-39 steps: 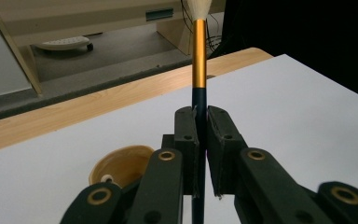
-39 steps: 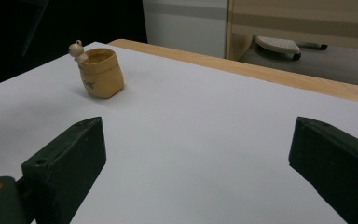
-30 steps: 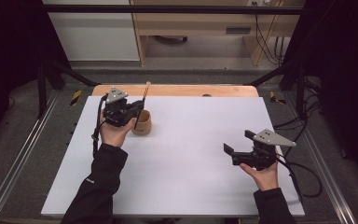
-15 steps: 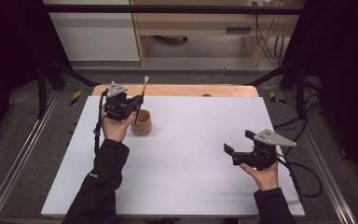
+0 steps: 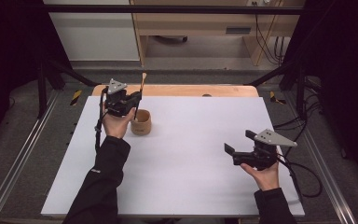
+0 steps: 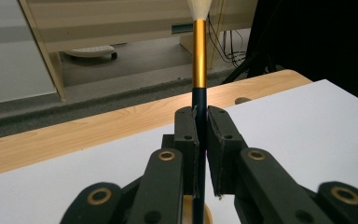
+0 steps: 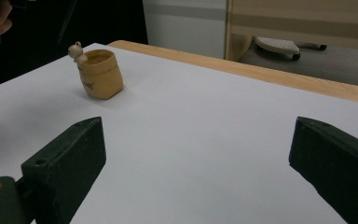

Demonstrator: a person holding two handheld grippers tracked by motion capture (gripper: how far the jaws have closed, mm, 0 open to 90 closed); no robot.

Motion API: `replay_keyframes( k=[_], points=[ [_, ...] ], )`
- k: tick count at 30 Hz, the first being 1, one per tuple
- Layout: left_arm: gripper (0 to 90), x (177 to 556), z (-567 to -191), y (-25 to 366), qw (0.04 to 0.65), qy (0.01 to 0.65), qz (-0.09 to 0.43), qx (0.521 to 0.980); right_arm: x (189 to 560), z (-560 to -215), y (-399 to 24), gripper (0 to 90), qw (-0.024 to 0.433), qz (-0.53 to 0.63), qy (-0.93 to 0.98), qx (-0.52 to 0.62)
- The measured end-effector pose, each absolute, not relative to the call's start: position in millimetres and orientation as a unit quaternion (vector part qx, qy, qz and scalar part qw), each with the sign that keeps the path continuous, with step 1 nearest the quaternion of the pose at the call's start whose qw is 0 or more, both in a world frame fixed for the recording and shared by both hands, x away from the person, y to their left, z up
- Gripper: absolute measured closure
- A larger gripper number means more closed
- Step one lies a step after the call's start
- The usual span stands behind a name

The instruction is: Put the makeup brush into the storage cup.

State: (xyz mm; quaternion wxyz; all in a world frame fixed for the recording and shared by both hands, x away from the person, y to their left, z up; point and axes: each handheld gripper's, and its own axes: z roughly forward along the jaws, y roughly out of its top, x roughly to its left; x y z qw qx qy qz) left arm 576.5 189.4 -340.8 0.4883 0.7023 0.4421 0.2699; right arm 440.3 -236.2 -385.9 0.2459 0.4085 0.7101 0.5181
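brush (image 6: pixel 199 60) is dark blue-black at the handle with a shiny gold band and pale cream bristles; little pot (image 7: pixel 100 73) is tan, plain; both sit on a white sheet (image 5: pixel 191 154) with a light wood strip (image 5: pixel 177 90) at 12 o'clock

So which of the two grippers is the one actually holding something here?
The left gripper, by the small tan pot: its jaws are clamped on the brush handle, bristles up. The right gripper hangs open over bare white tabletop.

A brush (image 6: pixel 199 60) with dark handle, gold ferrule and pale bristles is held upright above a small tan pot (image 5: pixel 141 122).
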Motion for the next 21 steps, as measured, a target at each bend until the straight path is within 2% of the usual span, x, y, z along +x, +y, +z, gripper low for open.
replay_keyframes(
  k=[21],
  points=[
    [83.0,594,-346,180,0.479,0.438,0.282,0.707,440,-385,-238,4.2,0.247,0.52,0.707,0.411]
  ],
)
